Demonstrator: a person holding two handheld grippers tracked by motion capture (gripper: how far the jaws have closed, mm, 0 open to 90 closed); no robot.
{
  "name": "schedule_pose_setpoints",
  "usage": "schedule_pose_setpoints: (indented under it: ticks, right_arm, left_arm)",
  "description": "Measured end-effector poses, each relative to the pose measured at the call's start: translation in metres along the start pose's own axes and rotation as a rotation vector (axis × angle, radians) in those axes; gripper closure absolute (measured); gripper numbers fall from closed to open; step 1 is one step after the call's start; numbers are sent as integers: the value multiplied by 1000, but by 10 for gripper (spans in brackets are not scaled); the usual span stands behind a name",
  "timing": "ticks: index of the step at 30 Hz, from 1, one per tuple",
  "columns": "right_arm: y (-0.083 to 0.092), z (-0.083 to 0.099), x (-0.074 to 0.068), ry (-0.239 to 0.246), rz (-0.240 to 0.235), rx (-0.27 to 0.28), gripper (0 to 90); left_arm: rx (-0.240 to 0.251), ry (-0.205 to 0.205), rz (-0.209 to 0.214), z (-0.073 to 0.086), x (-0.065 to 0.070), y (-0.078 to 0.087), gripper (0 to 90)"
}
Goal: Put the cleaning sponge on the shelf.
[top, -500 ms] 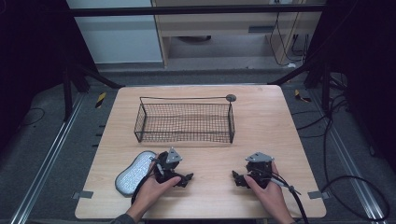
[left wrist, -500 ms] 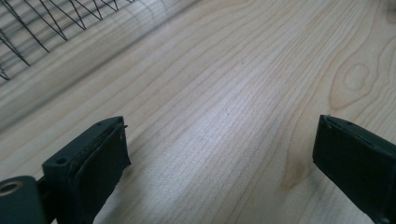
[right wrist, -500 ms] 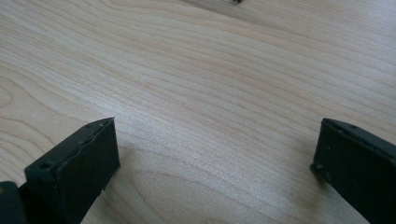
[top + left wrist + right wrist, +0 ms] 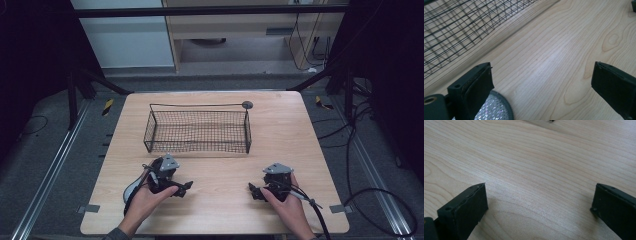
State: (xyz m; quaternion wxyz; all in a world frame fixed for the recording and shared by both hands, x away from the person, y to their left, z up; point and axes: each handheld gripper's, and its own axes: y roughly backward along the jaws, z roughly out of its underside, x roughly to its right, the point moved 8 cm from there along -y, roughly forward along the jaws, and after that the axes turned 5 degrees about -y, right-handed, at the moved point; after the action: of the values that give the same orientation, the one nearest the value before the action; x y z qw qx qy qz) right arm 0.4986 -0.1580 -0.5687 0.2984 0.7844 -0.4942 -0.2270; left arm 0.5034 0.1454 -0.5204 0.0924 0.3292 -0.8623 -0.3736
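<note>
Jaws of left gripper [image 4: 184, 187] spread wide, empty, low over grey sparkly insole [image 4: 132, 188] at lower left of high view. Right gripper [image 4: 253, 190] jaws wide, empty, lower right. Wire basket [image 4: 198, 131] centre of table [image 4: 280, 125].

The high view looks forward and down from above the person's side, taking in the whole bench [image 4: 220, 210] and the floor around it. The left gripper view sits low and close to the wood, facing along its jaws toward the basket [image 4: 456, 27], which the high view also shows [image 4: 198, 131]. The right gripper view, equally low and close, faces bare bench [image 4: 536, 170].
</note>
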Motion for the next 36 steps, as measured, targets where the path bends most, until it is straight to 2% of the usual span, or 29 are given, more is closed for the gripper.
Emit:
schedule_pose_setpoints:
  ticks: [10,17,20,25,29,36]
  right_arm:
    - [0,0,0,0,0,0,4]
    - [0,0,0,-1,1,0,4]
    - [0,0,0,-1,0,0,4]
    - [0,0,0,-1,0,0,4]
    - [0,0,0,0,0,0,4]
    - [0,0,0,0,1,0,4]
  left_arm:
    - [-36,-16,1,8,-11,14,38]
    - [-82,-36,5,12,-13,19,40]
    - [-89,-31,8,12,-15,22,40]
    - [-140,-20,9,19,-22,30,40]
    - [-214,-31,6,25,-31,39,40]
    - [-296,-10,9,33,-45,48,39]
